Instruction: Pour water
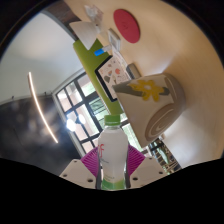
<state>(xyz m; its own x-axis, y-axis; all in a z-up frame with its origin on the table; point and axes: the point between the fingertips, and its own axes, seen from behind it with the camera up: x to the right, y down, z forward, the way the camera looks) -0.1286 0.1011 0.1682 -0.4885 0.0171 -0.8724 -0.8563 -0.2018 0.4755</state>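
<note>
**Holding a bottle up between the pads, camera tilted toward the ceiling**

Gripping is what we are seeing at the near end of the view: the gripper (112, 172) is clamped on a clear bottle (112, 150), with a magenta pad (92, 162) pressing at one side and its twin at the other, and no gap showing between pads and bottle. The bottle is standing up between the fingers, its white cap (112, 124) pointing away from us, and a green band is showing low on its body.

We are looking upward and at a slant. Beyond the cap, a lime-green panel (93, 62) is running across the room, with dark-framed windows (82, 102) glowing bright beside it. A round red disc (126, 21) is sitting high beyond the panel. To one side of the bottle, a pale surface is carrying a yellow flower shape (148, 89). A thin bright light strip (39, 105) is curving across the pale ceiling on the other side.

We cannot tell whether water is inside the bottle.
</note>
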